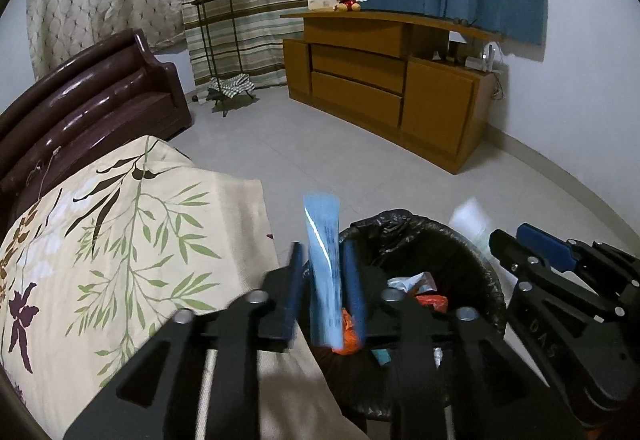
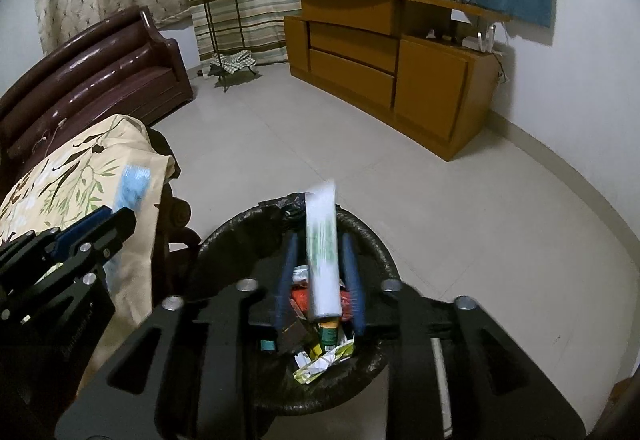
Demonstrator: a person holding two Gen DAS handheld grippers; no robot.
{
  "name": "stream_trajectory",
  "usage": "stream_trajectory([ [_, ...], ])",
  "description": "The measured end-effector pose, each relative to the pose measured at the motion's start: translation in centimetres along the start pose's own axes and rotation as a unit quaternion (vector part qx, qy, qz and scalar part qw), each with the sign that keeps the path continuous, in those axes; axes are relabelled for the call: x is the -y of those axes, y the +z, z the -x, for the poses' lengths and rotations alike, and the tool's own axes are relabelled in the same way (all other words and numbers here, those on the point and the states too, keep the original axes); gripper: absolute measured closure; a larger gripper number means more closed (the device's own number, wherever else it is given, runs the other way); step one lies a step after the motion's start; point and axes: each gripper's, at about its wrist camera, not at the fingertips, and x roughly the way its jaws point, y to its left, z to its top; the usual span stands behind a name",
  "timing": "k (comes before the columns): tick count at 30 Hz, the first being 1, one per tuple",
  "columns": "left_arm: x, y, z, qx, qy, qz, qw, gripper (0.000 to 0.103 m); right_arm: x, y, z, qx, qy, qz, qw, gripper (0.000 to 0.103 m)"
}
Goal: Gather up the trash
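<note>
A bin (image 2: 376,240) lined with a black bag stands on the tiled floor (image 2: 360,143), just beside a cloth (image 1: 132,240) printed with leaves. Both grippers hang over it.

The left gripper (image 1: 324,280) is above the bin's rim on the cloth side. A blue packet (image 1: 325,268) stands upright between its blue fingers (image 1: 354,280), which are parted with a gap showing on each side of it (the packet is blurred); no grip on it can be seen.

The right gripper (image 2: 320,280) is over the middle of the bin. A white packet (image 2: 323,260) with green print stands upright between its fingers (image 2: 352,280), which are likewise spread clear of it, not pressing.

Inside the bin lies mixed litter: an orange wrapper (image 1: 432,302), crumpled white paper (image 1: 404,282), a green can (image 2: 329,334), a dark carton (image 2: 294,336), a yellow-green wrapper (image 2: 320,362) nearest the camera, and a small teal piece (image 1: 382,356).

Beyond the bin, across the floor, stands a wooden cabinet (image 2: 432,87).
</note>
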Motion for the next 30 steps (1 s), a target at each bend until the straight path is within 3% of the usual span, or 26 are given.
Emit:
stream_trajectory([
  [6,-0.1,0.1,0.0,0.003,0.004,0.004,1.0000,0.046,0.1,0.0,-0.2,0.001,-0.006,-0.005,1.000,0.069],
  [14,-0.2,0.2,0.2,0.006,0.002,0.007,1.0000,0.034,0.2,0.0,0.1,0.011,-0.017,-0.009,1.000,0.050],
  [30,-2.6,-0.4,3.4,0.027,0.019,0.028,0.9991,0.026,-1.1,-0.5,2.4,0.030,-0.024,0.003,0.999,0.037],
])
